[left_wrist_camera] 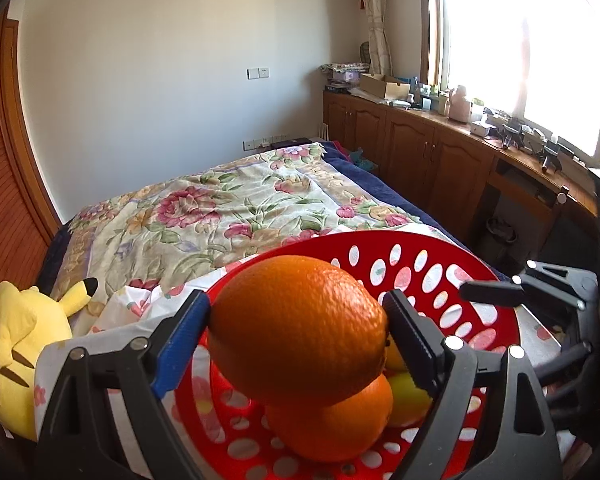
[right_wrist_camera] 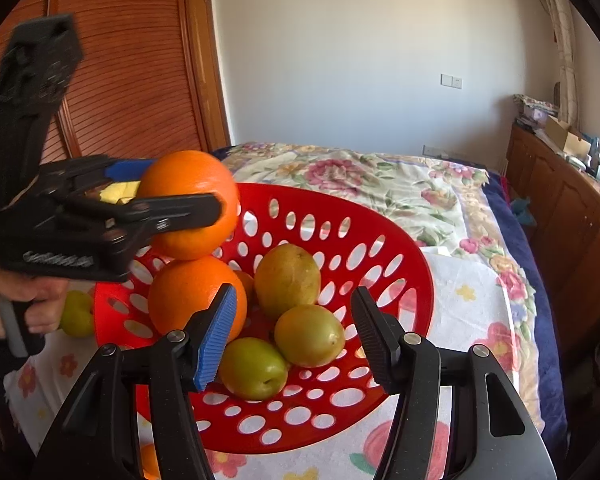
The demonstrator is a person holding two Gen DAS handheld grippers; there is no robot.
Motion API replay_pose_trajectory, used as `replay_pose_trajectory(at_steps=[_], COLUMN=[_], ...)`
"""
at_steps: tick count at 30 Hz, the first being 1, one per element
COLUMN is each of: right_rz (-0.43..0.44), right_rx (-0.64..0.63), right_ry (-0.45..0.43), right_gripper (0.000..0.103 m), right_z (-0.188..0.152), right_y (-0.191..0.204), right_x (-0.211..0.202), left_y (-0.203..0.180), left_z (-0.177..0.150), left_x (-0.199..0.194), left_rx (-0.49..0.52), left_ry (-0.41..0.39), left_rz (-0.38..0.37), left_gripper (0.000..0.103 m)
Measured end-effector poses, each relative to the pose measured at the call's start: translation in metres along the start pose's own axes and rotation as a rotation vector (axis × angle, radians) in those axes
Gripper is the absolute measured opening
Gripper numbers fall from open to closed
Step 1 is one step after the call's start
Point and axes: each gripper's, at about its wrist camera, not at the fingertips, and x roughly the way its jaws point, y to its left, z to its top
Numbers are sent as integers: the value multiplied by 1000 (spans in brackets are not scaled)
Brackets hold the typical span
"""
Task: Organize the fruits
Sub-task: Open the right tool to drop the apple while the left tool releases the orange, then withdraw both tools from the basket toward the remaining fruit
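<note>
My left gripper (left_wrist_camera: 296, 340) is shut on an orange (left_wrist_camera: 298, 330) and holds it just above the red perforated basket (left_wrist_camera: 432, 252); it also shows in the right wrist view (right_wrist_camera: 180, 188) with that orange (right_wrist_camera: 192, 176). Under it lies a second orange (right_wrist_camera: 188, 296) in the basket (right_wrist_camera: 380, 240). Three yellow-green fruits (right_wrist_camera: 286, 276) (right_wrist_camera: 309, 334) (right_wrist_camera: 254, 368) lie in the basket too. My right gripper (right_wrist_camera: 294, 340) is open and empty, over the basket's near rim. It shows at the right edge of the left wrist view (left_wrist_camera: 492, 294).
The basket stands on a floral cloth (right_wrist_camera: 464, 292) on a bed (left_wrist_camera: 220, 208). A green fruit (right_wrist_camera: 76, 312) lies left of the basket, an orange piece (right_wrist_camera: 150, 460) at the near edge. A yellow plush toy (left_wrist_camera: 24, 340) sits at the left. Wooden cabinets (left_wrist_camera: 432, 160) line the right.
</note>
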Motion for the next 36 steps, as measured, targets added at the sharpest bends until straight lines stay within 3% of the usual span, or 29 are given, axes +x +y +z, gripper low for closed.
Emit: replay_pose_trajectory(at_steps=[13, 15, 24, 36], right_rz=[18, 17, 8, -6], right_rx=[8, 8, 11, 18], right_ry=[-9, -8, -9, -45], right_gripper=[62, 63, 64, 64], right_z=[-2, -3, -7, -12], right_y=[-3, -3, 4, 30], right_x=[1, 0, -5, -38], left_y=[-1, -2, -4, -5], left_z=[9, 11, 5, -23], left_x=[22, 15, -8, -74], left_rx=[-15, -2, -5, -28], left_ry=[59, 36, 15, -64], left_rz=[55, 81, 50, 39], left_gripper=[86, 86, 86, 86])
